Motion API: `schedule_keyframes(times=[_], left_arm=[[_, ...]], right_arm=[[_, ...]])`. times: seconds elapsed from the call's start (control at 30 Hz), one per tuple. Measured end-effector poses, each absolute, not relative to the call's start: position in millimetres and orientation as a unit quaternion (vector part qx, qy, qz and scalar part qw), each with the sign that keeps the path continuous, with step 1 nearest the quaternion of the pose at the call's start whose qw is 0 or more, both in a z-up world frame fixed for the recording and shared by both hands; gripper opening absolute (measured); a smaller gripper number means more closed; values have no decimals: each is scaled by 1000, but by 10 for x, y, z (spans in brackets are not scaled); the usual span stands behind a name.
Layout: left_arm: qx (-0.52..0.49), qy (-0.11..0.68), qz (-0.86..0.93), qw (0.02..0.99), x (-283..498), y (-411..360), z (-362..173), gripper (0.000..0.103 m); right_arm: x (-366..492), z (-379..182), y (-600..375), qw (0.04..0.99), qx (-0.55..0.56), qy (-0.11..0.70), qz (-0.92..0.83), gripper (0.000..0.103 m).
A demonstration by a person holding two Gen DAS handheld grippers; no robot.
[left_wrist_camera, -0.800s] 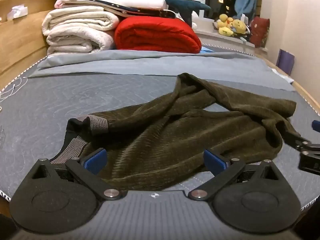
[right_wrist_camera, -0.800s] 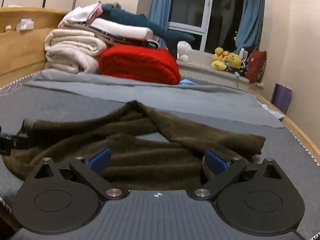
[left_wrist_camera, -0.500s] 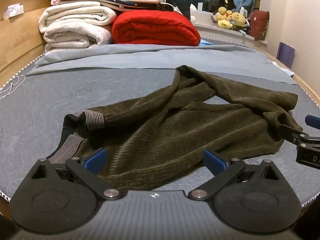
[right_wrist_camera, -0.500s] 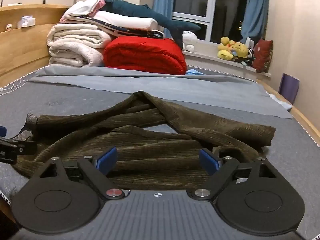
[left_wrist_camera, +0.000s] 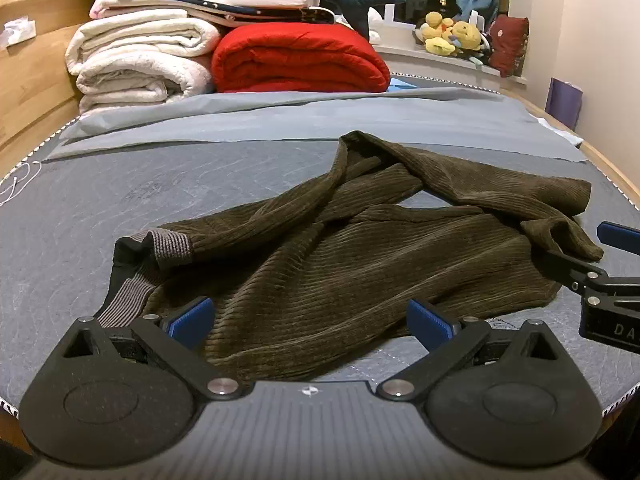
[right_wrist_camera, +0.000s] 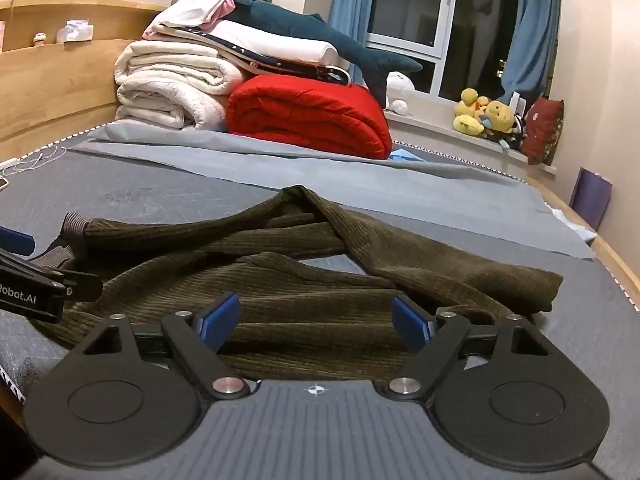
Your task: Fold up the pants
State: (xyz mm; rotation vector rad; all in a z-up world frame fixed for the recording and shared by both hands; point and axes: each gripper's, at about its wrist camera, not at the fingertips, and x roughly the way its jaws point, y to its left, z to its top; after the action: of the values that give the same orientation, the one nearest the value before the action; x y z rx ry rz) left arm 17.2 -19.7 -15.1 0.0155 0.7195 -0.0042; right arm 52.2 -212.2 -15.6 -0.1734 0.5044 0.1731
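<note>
- While both grippers sit low at the near edge of the bed, dark olive corduroy pants (left_wrist_camera: 360,264) lie crumpled on the grey mattress (left_wrist_camera: 120,200), legs bent into a peak pointing toward 12 o'clock.
- Left gripper (left_wrist_camera: 310,320): jaws spread wide, holding nothing; its blue pads (left_wrist_camera: 188,320) hover over the near hem of the pants, beside the striped grey waistband (left_wrist_camera: 168,242) at 10 o'clock.
- Right gripper (right_wrist_camera: 316,320): jaws also wide and empty, over the pants' near edge; it appears at 3 o'clock in the left view, just beside a rumpled fold of cloth.
- Behind the pants, at 12 o'clock, a lighter grey sheet (left_wrist_camera: 300,120) spans the bed.
- Farther back, a rolled red quilt (left_wrist_camera: 300,60) sits beside stacked white blankets (left_wrist_camera: 140,60) at 11 o'clock, with a teal plush shark (right_wrist_camera: 320,36) on top.
- Yellow plush toys (right_wrist_camera: 484,116) and a dark red cushion (right_wrist_camera: 540,128) rest on the window ledge at 1 o'clock.
- A wooden headboard (right_wrist_camera: 52,80) bounds the left side; a wooden rail (left_wrist_camera: 608,164) edges the right.
- Bare mattress lies open at 9 o'clock of the pants; a thin white cable (left_wrist_camera: 16,184) lies near that edge.
</note>
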Motion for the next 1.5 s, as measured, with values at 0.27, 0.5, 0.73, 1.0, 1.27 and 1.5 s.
schedule_keyframes(times=[0.27,0.5,0.73,1.0,1.27,1.5], left_arm=[[7,354,-1,935,187,-205,-159,102],[5,354,0,935,185,-191,-157,102],[5,354,1,935,185,-189,-159,102],[5,356,3,934,184,-179,-165,102],[5,357,6,934,192,-172,-168,102],[5,360,8,933,206,-183,-177,102]], right_arm=[[384,-177,-2167,962,-75,245,92,84],[398,-191,-2104,961,-79,248,95,84],[403,-217,-2092,961,-81,249,94,84],[397,-236,-2085,960,-82,250,93,84],[397,-258,-2073,959,-84,253,93,84],[396,-278,-2040,959,-89,253,95,84]])
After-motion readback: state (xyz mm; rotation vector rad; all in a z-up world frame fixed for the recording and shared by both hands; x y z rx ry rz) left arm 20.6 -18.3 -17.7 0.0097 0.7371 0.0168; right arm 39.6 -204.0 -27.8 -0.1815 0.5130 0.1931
